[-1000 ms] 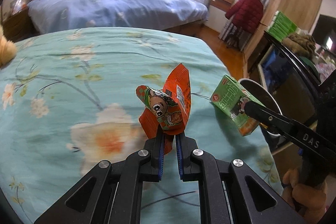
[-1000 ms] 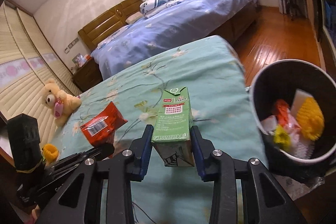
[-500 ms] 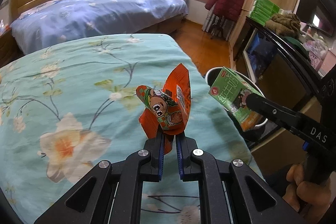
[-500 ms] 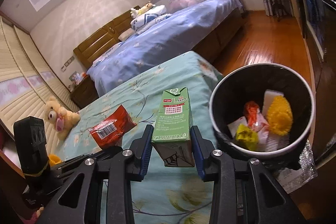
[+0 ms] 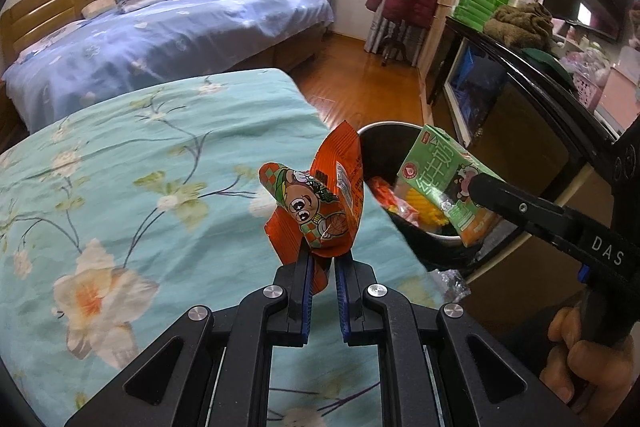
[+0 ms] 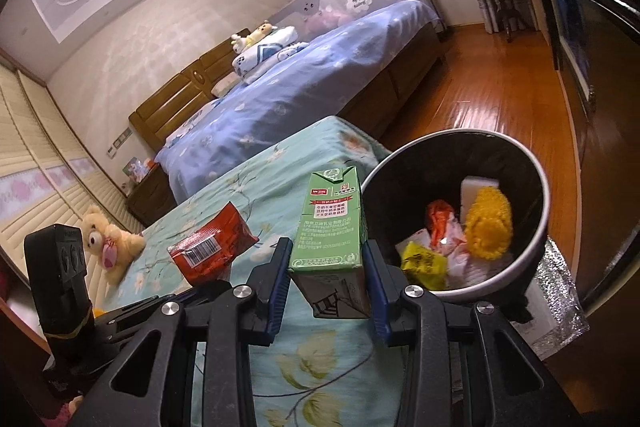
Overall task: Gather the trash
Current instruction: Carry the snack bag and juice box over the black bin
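Note:
My left gripper (image 5: 323, 263) is shut on an orange snack wrapper (image 5: 320, 203) with a cartoon face, held up over the corner of the teal flowered bed (image 5: 120, 187). The same wrapper (image 6: 212, 247) shows at the left of the right wrist view. My right gripper (image 6: 328, 267) is shut on a green milk carton (image 6: 334, 227), upright between the blue pads. That carton (image 5: 444, 175) hangs at the near rim of the black trash bin (image 6: 532, 259). The bin (image 5: 376, 139) stands on the floor beside the bed and holds several pieces of trash.
A teddy bear (image 6: 108, 243) lies on the teal bed near the wall. A blue bed (image 5: 160, 39) stands beyond. A dark cabinet (image 5: 520, 99) lines the right side, with wooden floor (image 6: 500, 99) between. A foil bag (image 6: 560, 291) lies under the bin.
Both grippers have carried their loads to the right toward the bin. The bin is now larger and closer in both views, and the carton overlaps its rim.

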